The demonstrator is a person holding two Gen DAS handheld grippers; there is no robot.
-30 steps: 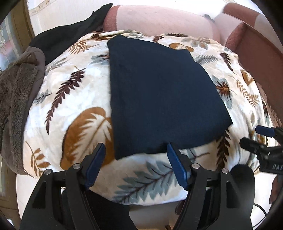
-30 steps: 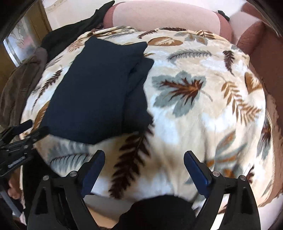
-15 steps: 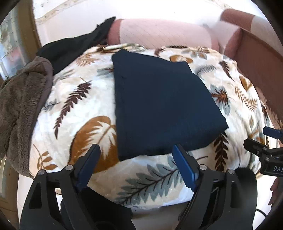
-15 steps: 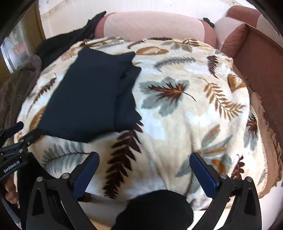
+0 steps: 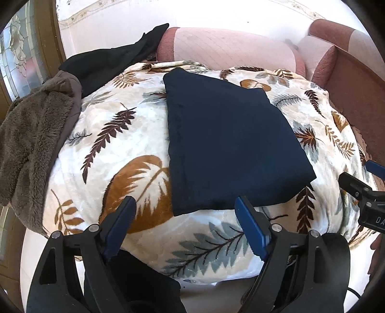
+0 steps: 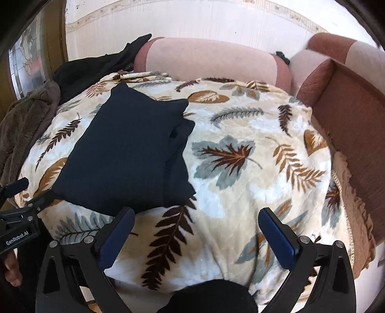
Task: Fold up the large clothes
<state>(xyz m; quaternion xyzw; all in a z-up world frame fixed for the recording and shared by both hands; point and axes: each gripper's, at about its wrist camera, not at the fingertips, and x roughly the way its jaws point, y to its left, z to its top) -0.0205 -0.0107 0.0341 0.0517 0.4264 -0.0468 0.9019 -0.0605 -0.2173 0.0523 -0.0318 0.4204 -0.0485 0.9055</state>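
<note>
A pink sofa with darker rose trim fills the upper middle of the frame, its armrest running down the right edge, and a cream leaf-print blanket covers its seat across the centre. Behind it stands a pale wall with a thin patterned border near the top, washed in bright daylight. At the far left a wooden frame holds a patterned glass pane, and pale floor shows along the bottom.

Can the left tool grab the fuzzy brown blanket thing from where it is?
Probably yes. The left tool is open and empty, and the fuzzy brown throw lies uncovered off to its side, with nothing blocking the way.
</note>
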